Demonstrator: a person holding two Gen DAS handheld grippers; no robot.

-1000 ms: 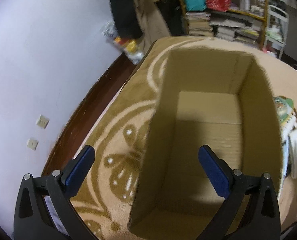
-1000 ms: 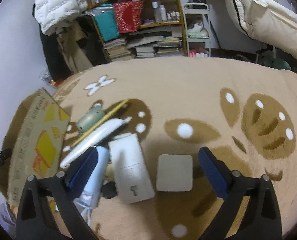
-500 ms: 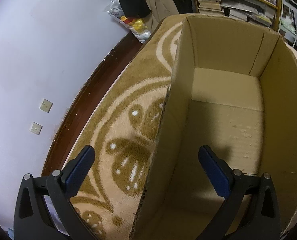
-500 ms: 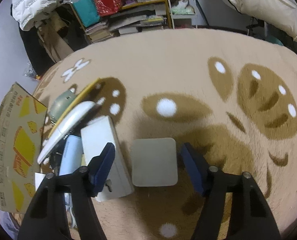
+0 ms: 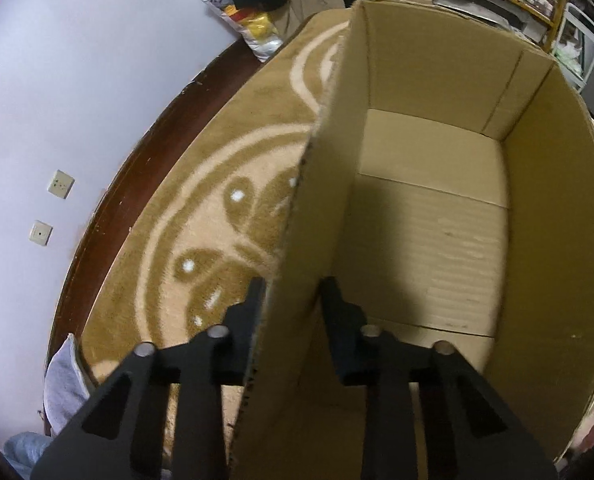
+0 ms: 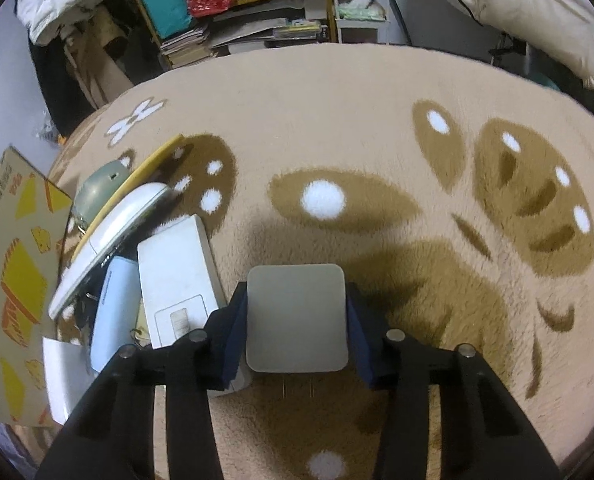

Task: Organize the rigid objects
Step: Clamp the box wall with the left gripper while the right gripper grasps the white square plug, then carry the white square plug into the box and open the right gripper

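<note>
An open, empty cardboard box (image 5: pixel 437 216) stands on the patterned rug. My left gripper (image 5: pixel 291 300) is shut on the box's left wall (image 5: pixel 329 184), one finger outside and one inside. In the right wrist view my right gripper (image 6: pixel 295 312) is shut on a grey square charger (image 6: pixel 295 316) with plug prongs, on the rug. To its left lies a pile: a white box (image 6: pixel 177 280), a light blue case (image 6: pixel 113 312), a long white object (image 6: pixel 109 236) and a green round device (image 6: pixel 97 188).
The box's printed outer side (image 6: pixel 13 280) shows at the left of the right wrist view. The white wall (image 5: pixel 57 120) with sockets and a dark baseboard run to the left. Cluttered shelves (image 6: pixel 249 0) and bedding (image 6: pixel 529 8) stand beyond the rug.
My left gripper has moved onto the box's left wall and closed on it. My right gripper has come down and closed on the grey charger.
</note>
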